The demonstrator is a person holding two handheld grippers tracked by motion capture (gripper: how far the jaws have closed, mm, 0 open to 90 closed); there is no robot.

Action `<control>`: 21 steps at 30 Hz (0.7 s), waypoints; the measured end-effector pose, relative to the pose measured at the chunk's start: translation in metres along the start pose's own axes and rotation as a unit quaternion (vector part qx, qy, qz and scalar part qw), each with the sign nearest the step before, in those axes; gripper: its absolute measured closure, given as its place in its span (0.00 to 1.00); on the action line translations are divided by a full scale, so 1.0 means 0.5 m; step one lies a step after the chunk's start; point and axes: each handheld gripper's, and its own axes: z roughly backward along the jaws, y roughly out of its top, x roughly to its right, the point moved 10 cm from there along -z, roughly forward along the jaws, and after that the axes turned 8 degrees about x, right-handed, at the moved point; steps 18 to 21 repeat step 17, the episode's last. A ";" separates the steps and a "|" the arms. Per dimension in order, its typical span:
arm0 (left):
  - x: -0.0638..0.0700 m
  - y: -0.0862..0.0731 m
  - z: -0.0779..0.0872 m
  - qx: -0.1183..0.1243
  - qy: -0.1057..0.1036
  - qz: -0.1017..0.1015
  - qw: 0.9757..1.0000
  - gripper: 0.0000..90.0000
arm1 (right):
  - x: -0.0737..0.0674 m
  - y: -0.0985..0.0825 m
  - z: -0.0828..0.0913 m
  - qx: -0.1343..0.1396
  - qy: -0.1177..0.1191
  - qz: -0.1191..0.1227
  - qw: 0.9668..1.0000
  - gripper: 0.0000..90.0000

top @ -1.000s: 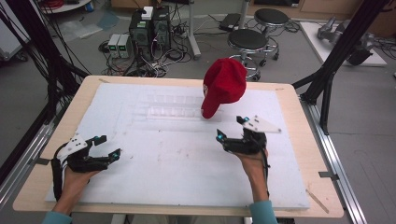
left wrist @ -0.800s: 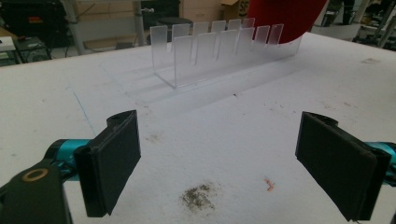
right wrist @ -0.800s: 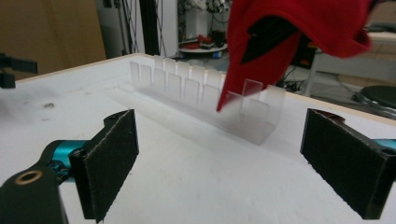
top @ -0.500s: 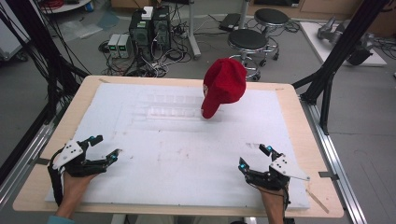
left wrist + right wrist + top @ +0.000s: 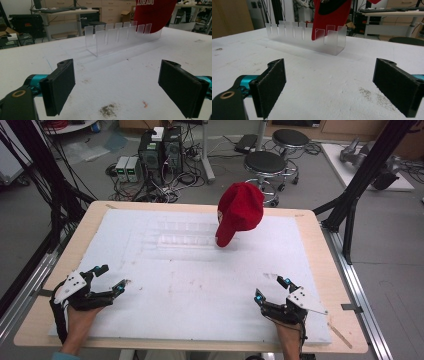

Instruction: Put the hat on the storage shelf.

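Note:
A red cap (image 5: pixel 241 215) stands upright with its brim down in the right end of a clear slotted acrylic rack (image 5: pixel 177 236) at the back middle of the white board (image 5: pixel 200 285). My left gripper (image 5: pixel 112 276) rests open near the front left edge, with nothing between its jaws. Near the front right, my right gripper (image 5: pixel 270 288) is open and empty too. In the left gripper view the open gripper (image 5: pixel 116 87) faces the rack (image 5: pixel 117 37) and the cap (image 5: pixel 155 15). In the right gripper view the open gripper (image 5: pixel 329 87) faces the rack (image 5: pixel 304 37) with the cap (image 5: pixel 332 17) in it.
The white board lies on a wooden table (image 5: pixel 330 270). Black frame posts (image 5: pixel 360 185) rise at both sides. Stools (image 5: pixel 267 165) and computer cases (image 5: pixel 160 150) stand on the floor behind the table.
My right gripper has pulled back from beside the cap to the front right of the board. The left gripper has shifted slightly toward the front edge. The cap stays in the rack.

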 end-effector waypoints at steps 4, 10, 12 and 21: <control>-0.001 0.002 0.004 0.008 0.001 0.001 1.000 0.16 | -0.001 0.001 0.002 0.003 -0.002 -0.002 1.000 0.11; 0.000 0.007 0.008 0.023 0.001 -0.002 1.000 0.16 | -0.001 0.001 0.002 0.006 -0.002 0.000 1.000 0.11; 0.002 0.008 0.011 0.028 0.000 -0.007 1.000 0.16 | -0.003 0.002 0.003 0.008 0.003 0.002 1.000 0.11; 0.002 0.009 0.012 0.032 0.002 -0.008 0.999 0.16 | -0.003 0.004 0.006 0.015 0.009 -0.001 1.000 0.11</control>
